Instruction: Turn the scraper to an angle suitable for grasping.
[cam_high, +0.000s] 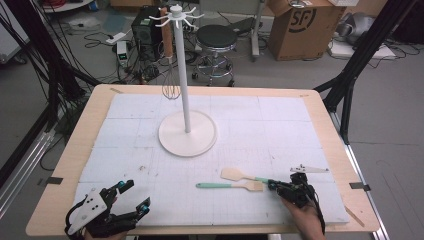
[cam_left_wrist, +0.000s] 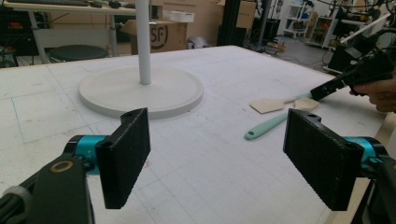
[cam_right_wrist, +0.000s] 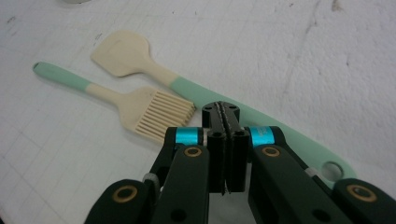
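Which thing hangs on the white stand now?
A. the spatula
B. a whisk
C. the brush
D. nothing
B: the whisk hangs from a hook of the white stand, while the spatula and the brush lie flat on the table.

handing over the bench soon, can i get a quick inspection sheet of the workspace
surface: white gridded mat on a wooden table, some marks
job's things: spatula and basting brush, both mint-handled, lying side by side on the mat
clutter: white hook stand mid-mat, whisk hanging from it; small light part near the right gripper
grippers: left gripper open, empty; right gripper shut, over the spatula's handle, nothing between the jaws
cables: loose runs on the floor
surroundings: stool, cardboard box, black frame legs
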